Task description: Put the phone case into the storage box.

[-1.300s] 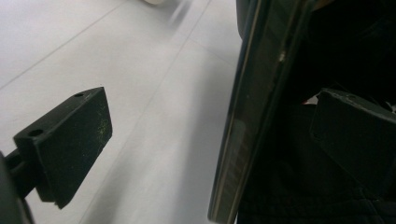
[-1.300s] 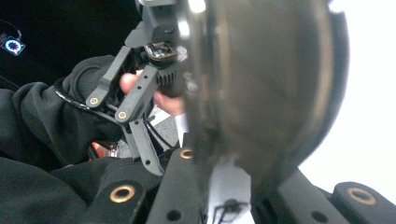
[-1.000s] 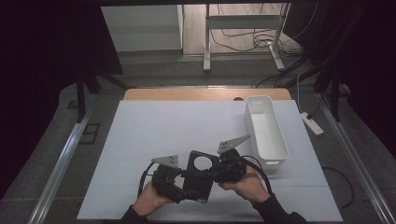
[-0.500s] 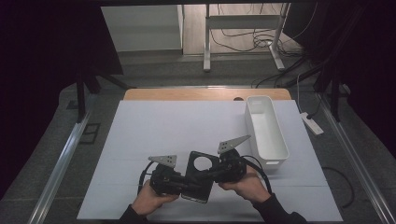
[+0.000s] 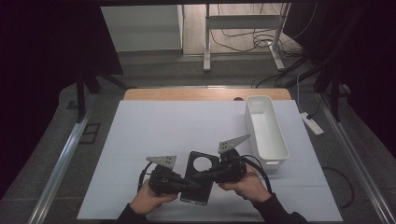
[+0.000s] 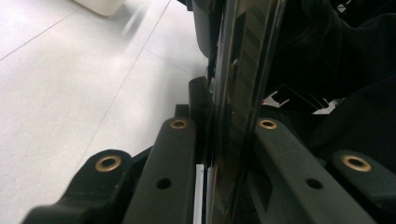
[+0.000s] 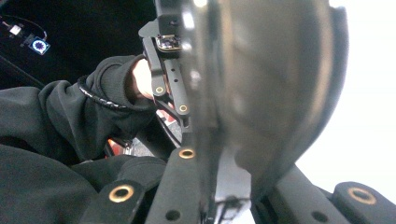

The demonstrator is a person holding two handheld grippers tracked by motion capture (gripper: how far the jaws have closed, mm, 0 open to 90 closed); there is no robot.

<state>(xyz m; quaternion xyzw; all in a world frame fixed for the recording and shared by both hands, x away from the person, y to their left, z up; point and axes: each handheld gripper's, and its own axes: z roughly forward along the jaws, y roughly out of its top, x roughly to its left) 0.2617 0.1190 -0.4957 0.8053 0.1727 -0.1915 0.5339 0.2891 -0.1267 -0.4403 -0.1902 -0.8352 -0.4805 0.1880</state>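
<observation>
- My left tongs [image 5: 187,183] have just been closing, and now they are clenched on the near left edge of the black plate [image 5: 200,177]; in the left gripper view the plate [image 6: 243,93] stands edge-on between my two jaws, both pressed against it.
- My right tongs [image 5: 205,175] are clenched on the same plate from its right side; in the right gripper view the plate [image 7: 261,93] runs up from between the jaws as a dark, blurred slab.
- The plate is flat and dark, with a round hole [image 5: 202,163] near its far end, beyond both pairs of tongs.
- It sits between my two hands, low over the white desk [image 5: 187,126]; I cannot tell whether its near end touches the desk.
- My left hand [image 5: 147,200] and right hand [image 5: 243,186] grip the tongs' bodies just either side of the plate, sleeves black.
- In the right gripper view my left tongs [image 7: 175,100] show beyond the plate's edge, with the left hand [image 7: 140,79] behind them.
- A white bin [image 5: 266,133] stands on the desk beyond and to the right of my right tongs, near but apart from them.
</observation>
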